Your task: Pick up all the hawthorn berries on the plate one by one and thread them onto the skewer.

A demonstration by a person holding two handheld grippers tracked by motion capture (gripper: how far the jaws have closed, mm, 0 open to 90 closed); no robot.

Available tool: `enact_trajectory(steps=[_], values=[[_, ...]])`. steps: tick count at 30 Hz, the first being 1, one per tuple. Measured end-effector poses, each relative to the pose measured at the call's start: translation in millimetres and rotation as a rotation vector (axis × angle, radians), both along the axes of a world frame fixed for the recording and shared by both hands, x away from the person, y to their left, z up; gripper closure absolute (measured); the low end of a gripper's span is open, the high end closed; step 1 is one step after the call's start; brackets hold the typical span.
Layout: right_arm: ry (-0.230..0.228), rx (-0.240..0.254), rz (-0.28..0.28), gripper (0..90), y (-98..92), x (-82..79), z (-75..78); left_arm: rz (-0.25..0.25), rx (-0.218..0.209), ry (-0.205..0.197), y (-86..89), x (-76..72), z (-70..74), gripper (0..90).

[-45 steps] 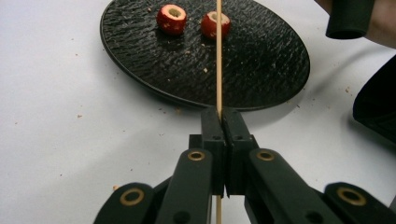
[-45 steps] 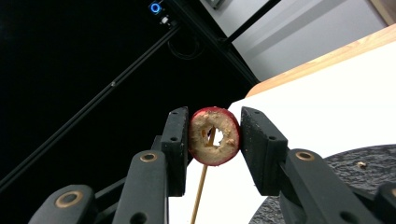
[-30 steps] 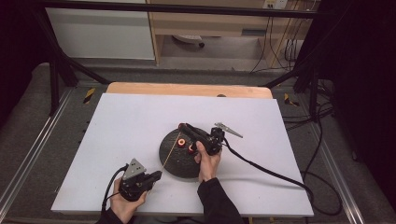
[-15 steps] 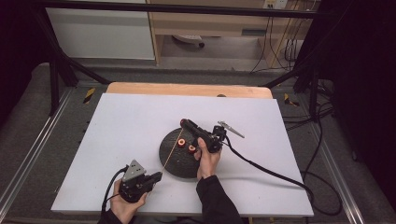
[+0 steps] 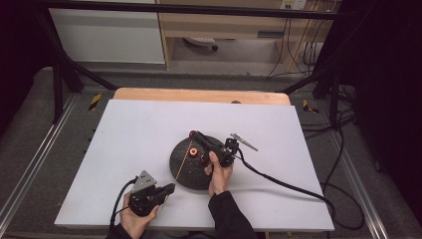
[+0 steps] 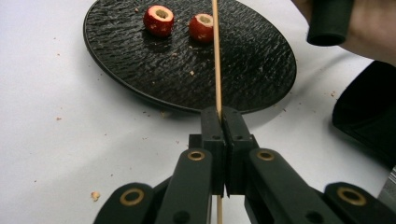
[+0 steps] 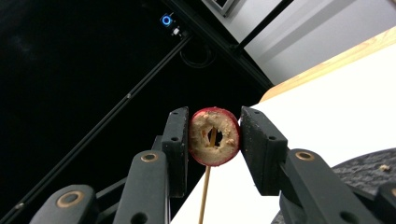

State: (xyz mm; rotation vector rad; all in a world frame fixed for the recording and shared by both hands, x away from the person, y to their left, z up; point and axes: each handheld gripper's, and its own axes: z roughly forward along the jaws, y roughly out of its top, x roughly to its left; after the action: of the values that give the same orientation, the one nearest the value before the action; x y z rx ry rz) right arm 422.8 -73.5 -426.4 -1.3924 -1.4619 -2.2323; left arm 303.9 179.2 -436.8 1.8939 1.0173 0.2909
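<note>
The left gripper (image 6: 219, 116) has its jaws pressed together on a thin wooden skewer (image 6: 215, 56), which runs straight ahead of it over the black plate (image 6: 261, 74). The right gripper (image 7: 215, 140) pinches a cored red fruit (image 7: 214, 136) between its pads, the skewer's tip showing inside the fruit's hole. Two more cored fruits (image 6: 180, 23) lie on the plate beyond the left gripper's jaws, just left of the skewer.

Lab recording bay, black frame rails (image 5: 64, 79), trailing floor cables (image 5: 343, 149), white-topped table (image 5: 149, 124)
</note>
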Motion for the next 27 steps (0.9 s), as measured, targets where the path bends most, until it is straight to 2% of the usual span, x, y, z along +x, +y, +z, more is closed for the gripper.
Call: enact_trajectory(steps=[5, 7, 10, 12, 15, 27], values=[[0.044, -0.015, 0.050, 64.0, 2.9, -3.9, -5.0, 0.023, 0.002, -0.013, 0.9, 2.4, 0.1, 88.8], [0.060, -0.028, 0.071, 64.1, 5.3, -5.6, -8.4, 0.033, -0.008, -0.034, 0.8, 3.7, 1.7, 88.8], [0.074, -0.055, 0.099, 64.0, 10.5, -11.4, -18.4, 0.051, -0.015, -0.038, 0.3, 7.6, 4.3, 88.7], [0.072, -0.072, 0.104, 63.9, 13.3, -16.2, -24.0, 0.051, -0.021, -0.025, -1.0, 10.0, 3.1, 88.7], [0.073, -0.100, 0.120, 63.8, 16.1, -23.5, -27.5, 0.052, -0.021, -0.026, -2.7, 11.1, 3.4, 88.7], [0.078, -0.188, 0.189, 63.6, 25.3, -49.2, -31.5, 0.049, -0.030, -0.028, -6.8, 13.2, 8.6, 88.8]])
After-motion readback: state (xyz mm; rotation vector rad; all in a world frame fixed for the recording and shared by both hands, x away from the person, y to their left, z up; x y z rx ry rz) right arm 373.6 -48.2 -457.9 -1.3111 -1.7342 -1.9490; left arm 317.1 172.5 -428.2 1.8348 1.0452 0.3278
